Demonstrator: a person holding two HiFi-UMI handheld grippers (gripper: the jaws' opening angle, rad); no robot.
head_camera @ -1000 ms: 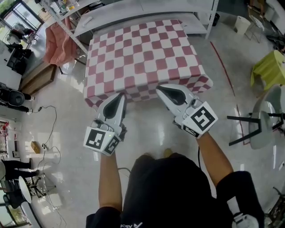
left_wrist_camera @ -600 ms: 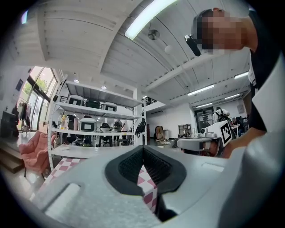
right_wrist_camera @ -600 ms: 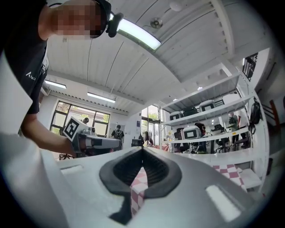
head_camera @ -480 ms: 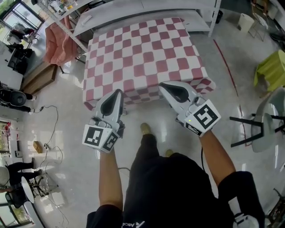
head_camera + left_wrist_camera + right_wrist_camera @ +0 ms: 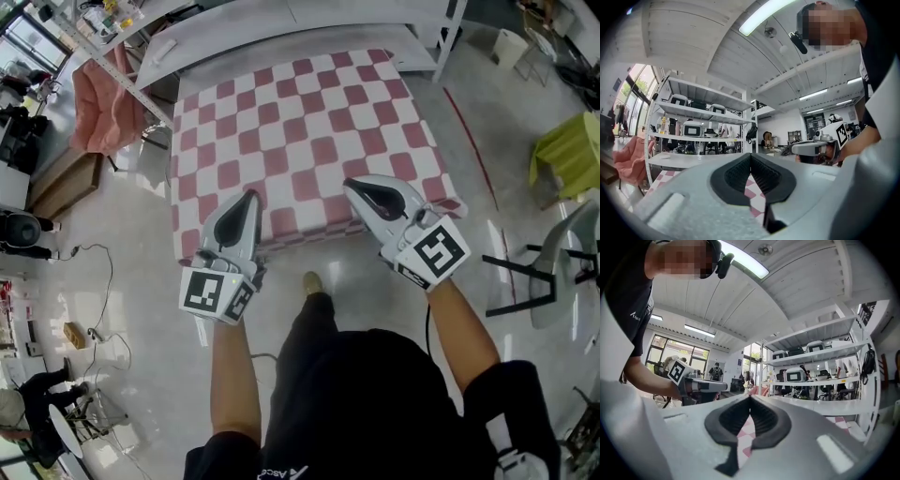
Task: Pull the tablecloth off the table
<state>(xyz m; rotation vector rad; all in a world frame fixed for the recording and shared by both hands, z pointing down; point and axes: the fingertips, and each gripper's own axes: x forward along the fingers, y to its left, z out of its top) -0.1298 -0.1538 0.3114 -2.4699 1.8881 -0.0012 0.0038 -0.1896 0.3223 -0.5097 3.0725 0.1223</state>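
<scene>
One big item first: the tablecloth point(image 5: 309, 141), red-and-white check, lies flat over the whole table. The top is covered and the edges hang down, so the table itself is hidden. Nothing is pulled off yet. A white shelf unit point(image 5: 281, 28) stands just behind its far side and pink fabric point(image 5: 94, 98) hangs off to the left, both clear of the cloth.

Change over the last second: I've walked in. The cloth sits closer in the head view. My shoe point(image 5: 312, 281) has stepped forward and is just short of the near edge. Both grippers came forward with me. The left gripper point(image 5: 249, 197) now has its tip over the near edge, left of middle. The right gripper point(image 5: 354, 187) has its tip over the near edge, towards the right corner. A second ago both tips were only at the hanging front.

Fingers: both pairs closed, pads together, nothing between them. In each gripper view the checks show beyond and below the pads, not in them.

What it means: approach looks done, grasp not started. My call for the next move is to open both, drop to the near hem, pinch and back away. Uneven grips would skew the pull.
</scene>
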